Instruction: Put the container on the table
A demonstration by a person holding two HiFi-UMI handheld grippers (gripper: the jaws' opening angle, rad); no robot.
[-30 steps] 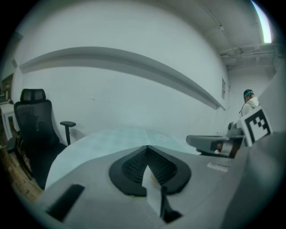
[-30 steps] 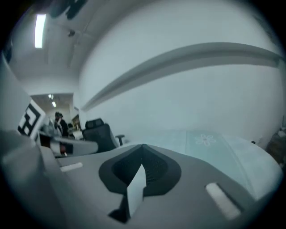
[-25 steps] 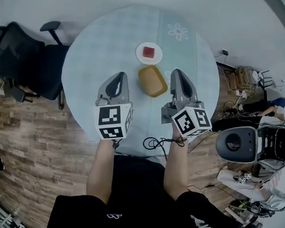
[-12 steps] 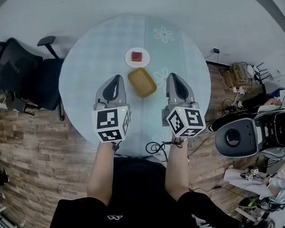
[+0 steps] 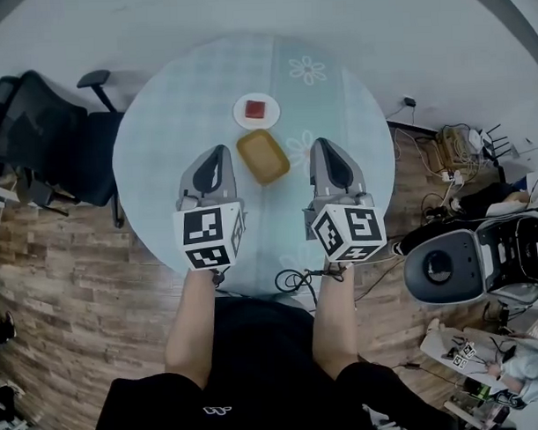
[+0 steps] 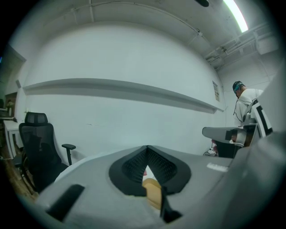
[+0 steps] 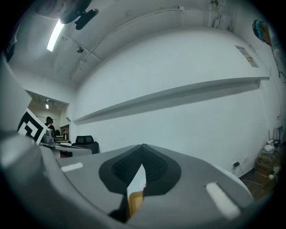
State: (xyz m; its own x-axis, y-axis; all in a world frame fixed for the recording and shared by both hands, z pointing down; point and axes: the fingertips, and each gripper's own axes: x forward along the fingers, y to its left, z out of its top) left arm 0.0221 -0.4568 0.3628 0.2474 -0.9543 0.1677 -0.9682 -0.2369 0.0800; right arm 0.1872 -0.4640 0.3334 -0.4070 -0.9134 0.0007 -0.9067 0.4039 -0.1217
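Left gripper (image 5: 217, 153) and right gripper (image 5: 319, 146), jaws closed and empty, point forward flanking the yellow container (image 5: 262, 156).

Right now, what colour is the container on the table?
The container is mustard yellow; head view shows it best.

A round table (image 5: 177, 107) stands on a wood-plank floor (image 5: 68, 261). It is covered by a pale blue-green cloth with a faint check and white flower prints (image 5: 307, 70). Two things lie on it, both near the middle. A small white plate (image 5: 242, 115) sits toward the far side (a red block (image 5: 257, 108) rests on it). Just on the near side of the plate lies a shallow tan container (image 5: 262, 156), rectangular with rounded corners and turned at a slant. Whether the two touch cannot be told.
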